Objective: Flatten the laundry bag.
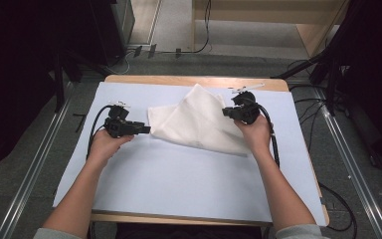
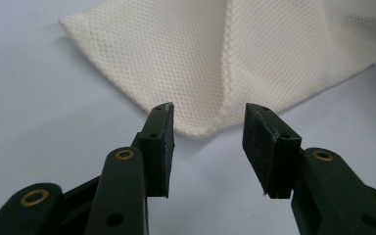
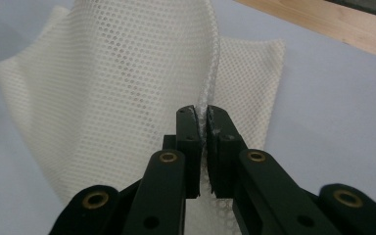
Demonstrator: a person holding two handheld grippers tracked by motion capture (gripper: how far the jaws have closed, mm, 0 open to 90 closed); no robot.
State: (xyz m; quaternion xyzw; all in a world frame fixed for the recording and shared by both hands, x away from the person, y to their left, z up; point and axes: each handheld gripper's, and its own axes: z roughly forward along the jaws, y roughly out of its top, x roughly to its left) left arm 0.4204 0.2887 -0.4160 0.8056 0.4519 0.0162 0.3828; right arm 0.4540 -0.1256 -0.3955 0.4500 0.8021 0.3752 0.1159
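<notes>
Nearest the camera in the high view, the person's two forearms reach in over the pale blue mat (image 1: 169, 184) that covers the wooden table (image 1: 189, 80). The left gripper (image 1: 146, 129) rests low at the mat's left side, its jaws spread apart and empty, their tips just short of the near corner of the white mesh cloth (image 2: 196, 128). Farther in, the cloth (image 1: 199, 124) lies mid-table, partly folded, with one edge raised into a peak. The right gripper (image 3: 201, 117) pinches that raised edge, its jaws pressed together on the mesh, holding it off the mat. Beyond the table, grey floor and cables show.
</notes>
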